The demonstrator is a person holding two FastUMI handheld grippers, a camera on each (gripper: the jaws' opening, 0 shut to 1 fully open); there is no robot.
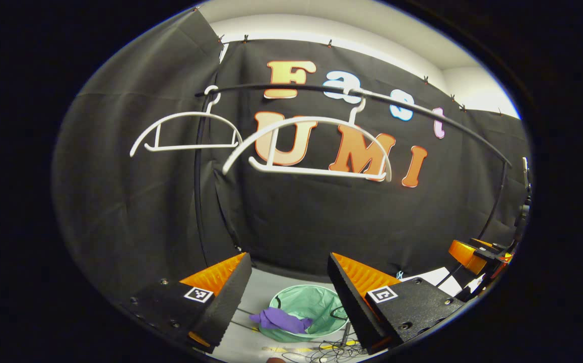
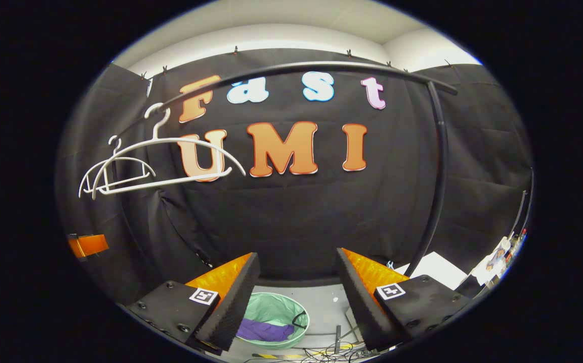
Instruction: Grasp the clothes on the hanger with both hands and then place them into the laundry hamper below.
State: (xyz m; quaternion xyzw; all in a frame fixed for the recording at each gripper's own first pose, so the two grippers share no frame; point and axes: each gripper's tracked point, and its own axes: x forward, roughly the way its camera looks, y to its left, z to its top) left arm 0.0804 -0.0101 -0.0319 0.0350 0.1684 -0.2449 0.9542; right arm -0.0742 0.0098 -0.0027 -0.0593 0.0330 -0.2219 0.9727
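- The clothes rail (image 1: 422, 113) is a black tube that spans the booth above and bends down into an upright post at one end. It sets the height from which a garment must come down to the hamper.
- Two white hangers hang from the rail by their hooks. The nearer hanger (image 1: 311, 146) and the farther hanger (image 1: 185, 133) are both bare, with no cloth over their shoulders or crossbars. Judgement: nothing remains on them to be grasped.
- The laundry hamper (image 1: 321, 302) is a pale green round basket standing on the grey floor (image 1: 266, 287), below the rail and near the foot of the booth wall. It stands with its mouth up, so a garment let go above it falls inside.
- The purple garment (image 1: 281, 320) lies crumpled at the hamper's near rim, partly inside and draped over the edge in the left gripper view. In the right gripper view it lies inside the basket against the near wall. Judgement: the placing step appears complete or nearly so.
- The left claw (image 1: 288, 282) is held above the hamper with its fingers well apart and nothing between them.
- The right claw (image 2: 296, 282) is likewise spread wide and empty, aimed at the same hamper. It is also visible at the right edge of the left gripper view.
- Loose cables (image 1: 331, 353) lie on the floor just beside the hamper's near side. Judgement: they could snag a claw lowered there.
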